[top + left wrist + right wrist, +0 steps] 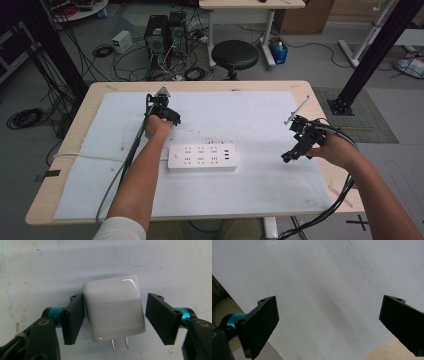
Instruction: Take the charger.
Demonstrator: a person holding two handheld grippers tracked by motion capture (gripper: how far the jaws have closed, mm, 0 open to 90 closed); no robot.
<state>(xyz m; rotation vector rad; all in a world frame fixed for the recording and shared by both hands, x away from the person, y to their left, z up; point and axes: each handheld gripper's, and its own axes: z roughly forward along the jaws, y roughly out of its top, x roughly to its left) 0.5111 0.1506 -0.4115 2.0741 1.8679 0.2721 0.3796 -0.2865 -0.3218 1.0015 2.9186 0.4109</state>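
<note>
I've got the left gripper (113, 320) straddling the white charger (113, 308) on the white sheet (50, 265), beyond the power strip (202, 157). One pad touches its side, the other stands just off, so no grasp yet. I should centre, then squeeze flat, keeping the prongs (120, 344) clear. The right gripper (329, 325) hangs released, well apart.

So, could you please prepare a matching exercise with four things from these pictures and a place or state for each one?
Things:
1. white charger
2. power strip
3. right gripper
4. stool

States:
a. jaws wide apart, nothing between them
b. on the floor beyond the table
c. between the left gripper's jaws
d. flat on the white sheet, mid-table

Pairs: 1-c, 2-d, 3-a, 4-b
</note>
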